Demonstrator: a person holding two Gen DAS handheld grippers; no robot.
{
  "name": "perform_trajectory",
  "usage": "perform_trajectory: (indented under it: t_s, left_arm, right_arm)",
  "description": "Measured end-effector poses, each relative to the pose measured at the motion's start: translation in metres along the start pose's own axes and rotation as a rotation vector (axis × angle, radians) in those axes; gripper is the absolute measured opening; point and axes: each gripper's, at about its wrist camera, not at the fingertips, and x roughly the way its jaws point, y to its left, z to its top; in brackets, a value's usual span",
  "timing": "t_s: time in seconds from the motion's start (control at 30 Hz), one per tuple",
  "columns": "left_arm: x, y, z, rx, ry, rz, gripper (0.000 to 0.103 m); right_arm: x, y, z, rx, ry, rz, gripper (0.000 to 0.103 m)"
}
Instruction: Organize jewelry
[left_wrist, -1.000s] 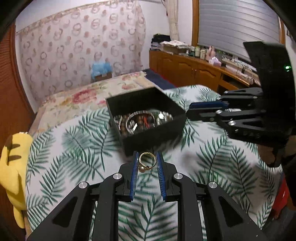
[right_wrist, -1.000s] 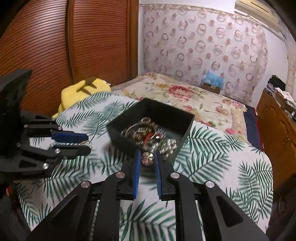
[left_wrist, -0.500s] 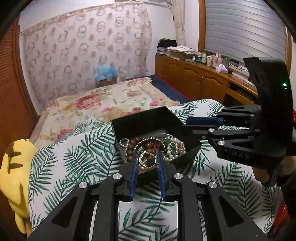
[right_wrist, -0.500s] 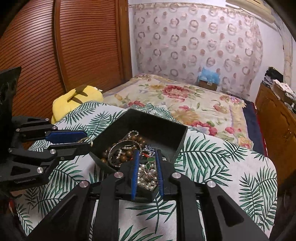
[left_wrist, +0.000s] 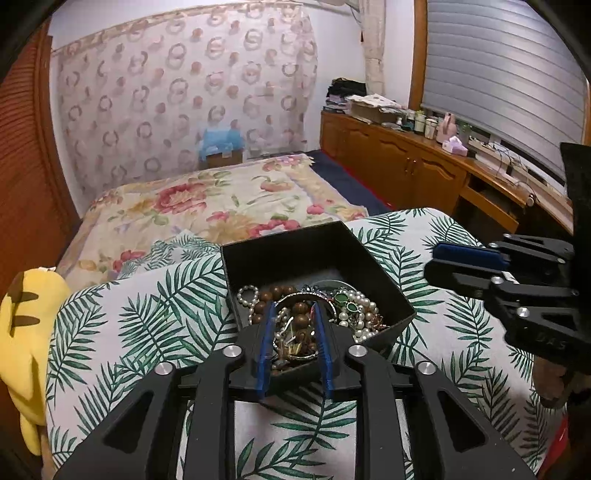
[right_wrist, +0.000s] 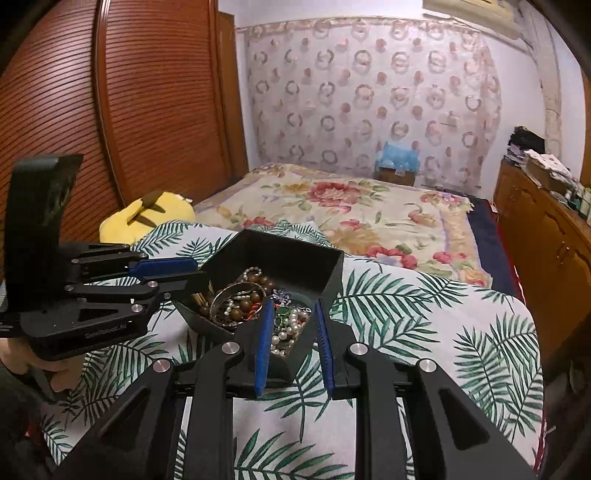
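Left wrist view: the left gripper (left_wrist: 293, 325) hangs over the near corner of the black box (left_wrist: 384, 269), its jaws opening, with nothing pinched between the 2 blue pads; the jewelry (left_wrist: 314, 314), beads, pearls and bangles, lies heaped in the box on the leaf-print cloth (left_wrist: 147, 325). The right gripper (left_wrist: 436, 264) sits to the right of the box.

Right wrist view: the right gripper (right_wrist: 291, 325) stands above the box's (right_wrist: 295, 258) near corner, jaws spread and empty, the jewelry (right_wrist: 255, 302) below them. The left gripper (right_wrist: 192, 273) reaches over the box's left rim. A yellow plush (right_wrist: 155, 214) lies beyond.
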Motion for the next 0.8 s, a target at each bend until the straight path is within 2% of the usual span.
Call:
perform_trajectory:
  t_s: [0.03,0.13,0.17,0.3,0.37,0.43,0.5,0.67,0.8]
  left_arm:
    - [-0.001,0.0,0.0,-0.001,-0.003,0.002,0.034]
    - [-0.006,0.0,-0.002,-0.005,-0.013,0.013,0.042]
    - [-0.008,0.0,-0.002,-0.008,-0.016,0.019,0.05]
    - [-0.023,0.001,-0.006,-0.028,-0.046,0.035,0.071]
    - [-0.031,0.001,-0.008,-0.04,-0.062,0.051,0.084]
    - [-0.04,0.0,-0.011,-0.046,-0.079,0.076,0.091]
    - [-0.051,-0.002,-0.014,-0.052,-0.096,0.1,0.095]
    - [-0.073,-0.007,-0.023,-0.067,-0.126,0.131,0.095]
    - [-0.084,-0.012,-0.033,-0.073,-0.118,0.172,0.095]
  right_arm:
    - [-0.003,0.0,-0.001,0.003,-0.006,-0.004,0.025]
    - [-0.01,0.002,-0.004,0.019,-0.019,-0.01,0.025]
    - [-0.013,0.003,-0.005,0.026,-0.027,-0.013,0.025]
    - [-0.028,0.005,-0.01,0.055,-0.057,-0.014,0.026]
    - [-0.038,0.009,-0.013,0.057,-0.08,-0.03,0.043]
    - [-0.047,0.012,-0.014,0.059,-0.105,-0.043,0.053]
    - [-0.058,0.017,-0.018,0.065,-0.128,-0.062,0.061]
    - [-0.08,0.026,-0.027,0.092,-0.167,-0.11,0.086]
    - [-0.092,0.03,-0.035,0.106,-0.189,-0.137,0.099]
